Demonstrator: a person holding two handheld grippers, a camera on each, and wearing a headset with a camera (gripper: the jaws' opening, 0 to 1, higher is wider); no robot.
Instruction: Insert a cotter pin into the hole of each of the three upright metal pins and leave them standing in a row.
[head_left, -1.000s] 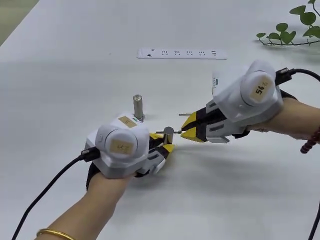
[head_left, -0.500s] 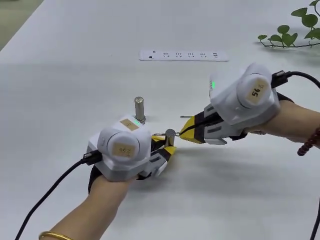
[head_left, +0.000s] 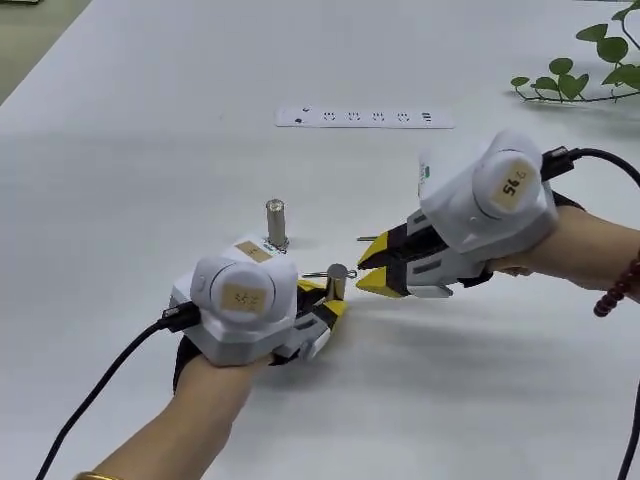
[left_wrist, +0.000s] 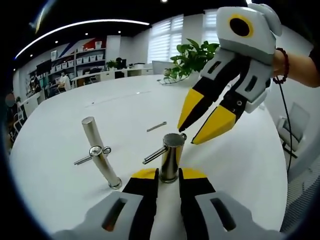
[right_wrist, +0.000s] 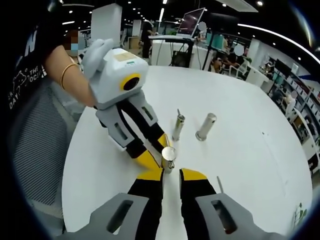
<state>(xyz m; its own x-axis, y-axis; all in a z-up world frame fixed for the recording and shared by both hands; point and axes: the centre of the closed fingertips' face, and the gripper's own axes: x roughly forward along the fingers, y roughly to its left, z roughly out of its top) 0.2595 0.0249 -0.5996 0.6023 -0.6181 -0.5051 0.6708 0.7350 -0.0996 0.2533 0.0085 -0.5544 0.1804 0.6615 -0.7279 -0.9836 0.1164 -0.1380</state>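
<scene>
My left gripper (head_left: 333, 300) is shut on the base of an upright metal pin (left_wrist: 171, 152), which stands on the white table (head_left: 470, 390). A cotter pin (left_wrist: 153, 155) runs through that pin's hole, its loop toward my right gripper (head_left: 366, 268). The right gripper's yellow tips stand slightly apart just beside the pin's top, open on either side of the loop. A second metal pin (left_wrist: 101, 159), with a cotter pin (left_wrist: 93, 152) through it, stands to the left. In the right gripper view two pins (right_wrist: 178, 126) (right_wrist: 206, 126) stand behind the held one.
A loose cotter pin (head_left: 368, 238) lies on the table just past the right gripper. A white power strip (head_left: 363, 118) lies farther back and a leafy plant (head_left: 580, 70) sits at the far right. A cable (head_left: 90, 400) trails from my left gripper.
The right gripper's tips came in close to the held pin's top, then eased back a little. The left gripper has kept its hold; the head view has shifted slightly.
</scene>
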